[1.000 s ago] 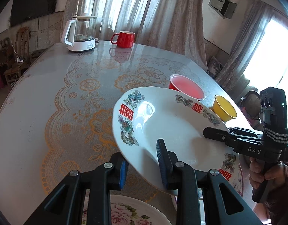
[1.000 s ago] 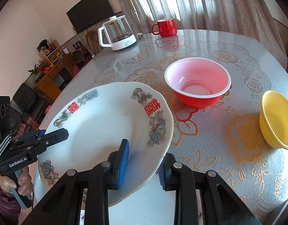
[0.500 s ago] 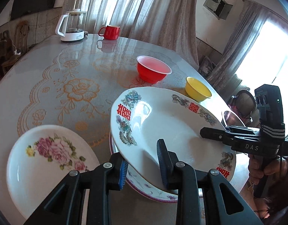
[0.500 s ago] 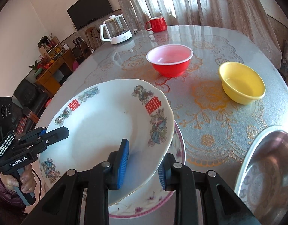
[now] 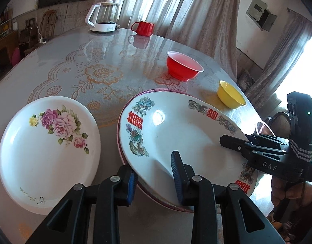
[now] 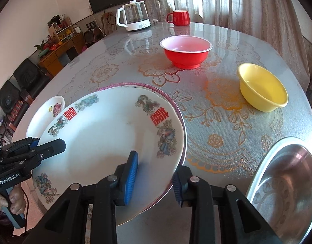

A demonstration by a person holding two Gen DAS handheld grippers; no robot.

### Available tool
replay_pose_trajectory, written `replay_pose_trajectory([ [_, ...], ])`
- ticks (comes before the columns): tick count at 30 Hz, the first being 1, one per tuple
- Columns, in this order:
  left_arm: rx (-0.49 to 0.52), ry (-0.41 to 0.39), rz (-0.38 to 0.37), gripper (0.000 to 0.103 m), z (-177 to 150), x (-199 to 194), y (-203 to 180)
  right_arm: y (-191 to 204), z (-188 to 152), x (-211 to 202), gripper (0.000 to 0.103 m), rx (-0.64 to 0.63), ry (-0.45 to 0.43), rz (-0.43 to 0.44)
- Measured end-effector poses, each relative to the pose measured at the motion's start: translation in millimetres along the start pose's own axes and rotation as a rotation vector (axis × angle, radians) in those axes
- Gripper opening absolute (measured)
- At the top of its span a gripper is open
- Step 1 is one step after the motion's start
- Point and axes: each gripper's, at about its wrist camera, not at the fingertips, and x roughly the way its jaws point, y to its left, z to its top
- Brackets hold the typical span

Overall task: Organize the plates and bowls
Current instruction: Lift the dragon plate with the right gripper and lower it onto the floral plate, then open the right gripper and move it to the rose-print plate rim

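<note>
A white plate with red characters and dragon prints (image 5: 182, 130) (image 6: 107, 134) is held by both grippers. My left gripper (image 5: 154, 177) is shut on its near-left rim. My right gripper (image 6: 156, 174) is shut on its opposite rim. The plate lies just on top of a pink-rimmed plate (image 5: 156, 90) (image 6: 176, 105), whose edge shows around it. A white plate with pink roses (image 5: 48, 148) (image 6: 52, 109) lies to the left. A red bowl (image 5: 183, 66) (image 6: 186, 51) and a yellow bowl (image 5: 231, 97) (image 6: 261, 87) stand farther back on the table.
A steel basin (image 6: 288, 187) sits at the table's near right edge. A glass kettle (image 5: 104, 16) (image 6: 134, 18) and a red mug (image 5: 143, 28) (image 6: 179, 17) stand at the far side. The floral tablecloth (image 5: 103, 75) lies between.
Both grippers have carried the dragon plate back and down toward the near edge, onto the pink-rimmed plate. The rose plate and the steel basin have come into view.
</note>
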Motion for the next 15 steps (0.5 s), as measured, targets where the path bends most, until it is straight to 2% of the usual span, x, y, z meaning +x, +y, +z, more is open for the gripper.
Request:
replay_pose_trajectory([
  [7, -0.018, 0.006, 0.007, 0.036, -5, -7, -5, -3, 0, -4, 0.034, -0.038, -0.007, -0.01],
  [15, -0.031, -0.007, 0.031, 0.036, -13, -13, -11, -4, 0, -13, 0.036, -0.086, -0.026, -0.089],
])
